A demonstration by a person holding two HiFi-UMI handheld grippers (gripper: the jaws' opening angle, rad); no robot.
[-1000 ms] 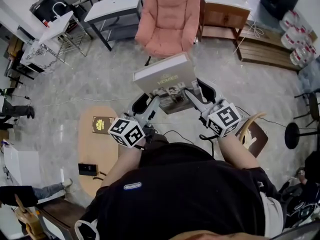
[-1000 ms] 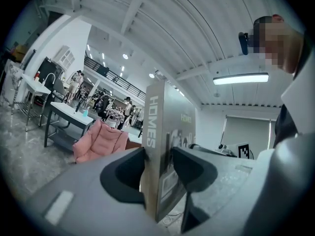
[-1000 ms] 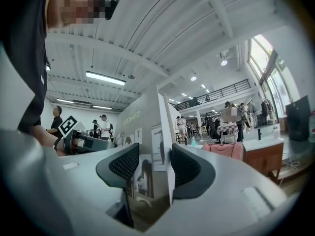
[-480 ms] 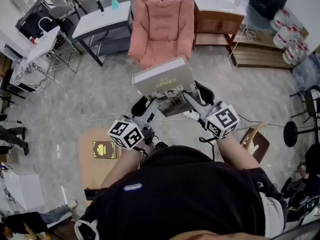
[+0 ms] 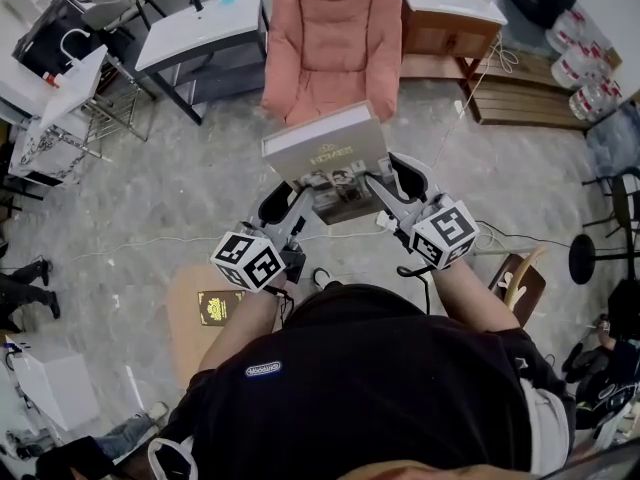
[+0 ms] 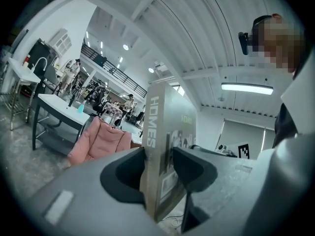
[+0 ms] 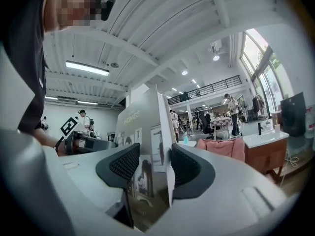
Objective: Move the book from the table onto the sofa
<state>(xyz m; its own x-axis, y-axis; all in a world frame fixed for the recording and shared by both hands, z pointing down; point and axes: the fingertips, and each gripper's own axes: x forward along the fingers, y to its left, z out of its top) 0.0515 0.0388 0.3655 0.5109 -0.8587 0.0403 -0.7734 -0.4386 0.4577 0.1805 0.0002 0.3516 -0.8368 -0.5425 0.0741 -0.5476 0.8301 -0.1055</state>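
The book (image 5: 325, 148), a large pale hardback with "HOMES" printed on its cover, is held up in the air above the grey floor (image 5: 200, 188). It lies roughly flat, just in front of the pink sofa (image 5: 333, 38) (not over the seat, as far as the head view shows). Its near edge is clamped at both ends: the left gripper (image 5: 291, 204) is closed on the left part, the right gripper (image 5: 384, 182) on the right part. In each gripper view the book is seen pinched between that gripper's two pads. A low wooden table (image 5: 185, 333) is seen at the lower left, with a small dark book (image 5: 218, 307) lying on it.
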